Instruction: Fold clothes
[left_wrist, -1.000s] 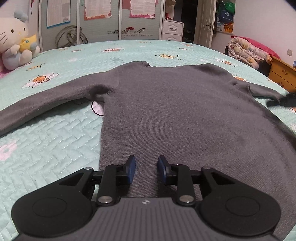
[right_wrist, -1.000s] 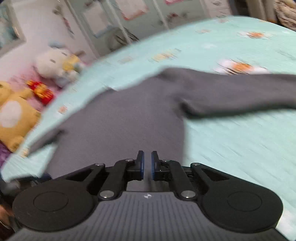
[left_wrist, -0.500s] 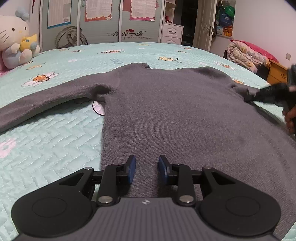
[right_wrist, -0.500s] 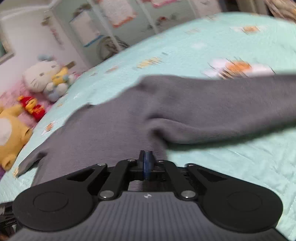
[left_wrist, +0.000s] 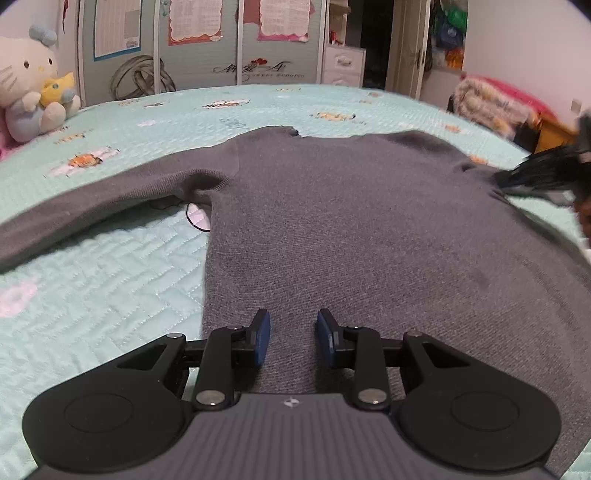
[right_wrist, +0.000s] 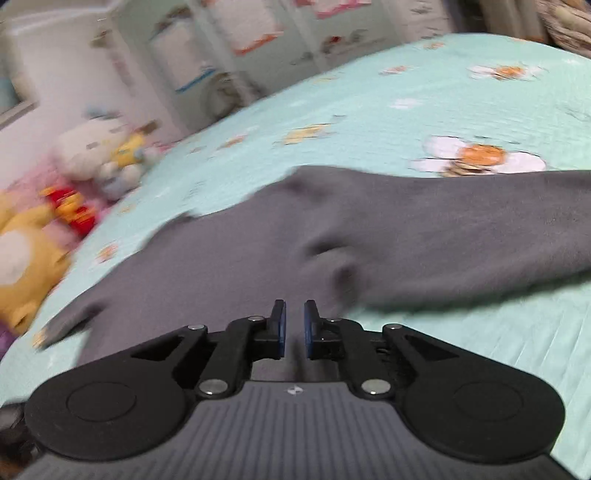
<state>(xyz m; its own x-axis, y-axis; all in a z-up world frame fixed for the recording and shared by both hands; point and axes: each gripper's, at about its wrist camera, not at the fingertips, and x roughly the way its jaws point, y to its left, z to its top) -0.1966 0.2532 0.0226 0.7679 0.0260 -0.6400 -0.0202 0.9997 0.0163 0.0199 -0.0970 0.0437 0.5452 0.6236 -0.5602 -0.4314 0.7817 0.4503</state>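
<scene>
A plain charcoal-grey sweater (left_wrist: 362, 229) lies on a mint-green quilted bedspread (left_wrist: 110, 280) printed with white-and-orange flowers. The black grippers carry blue pads (left_wrist: 263, 341). A white plush cat (left_wrist: 27, 88) with a pale blue bow clutches a yellow toy; a yellow bear (right_wrist: 26, 258) wears red.

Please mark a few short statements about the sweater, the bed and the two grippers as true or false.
1. The grey sweater lies spread flat on the mint quilt. True.
2. The left gripper is clamped on a sleeve. False: its jaws stand apart with nothing pinched, above the sweater's body.
3. A white plush toy sits at the bed's far corner. True.
4. The right gripper holds a folded towel. False: its jaws are opening, with nothing pinched between them.
</scene>
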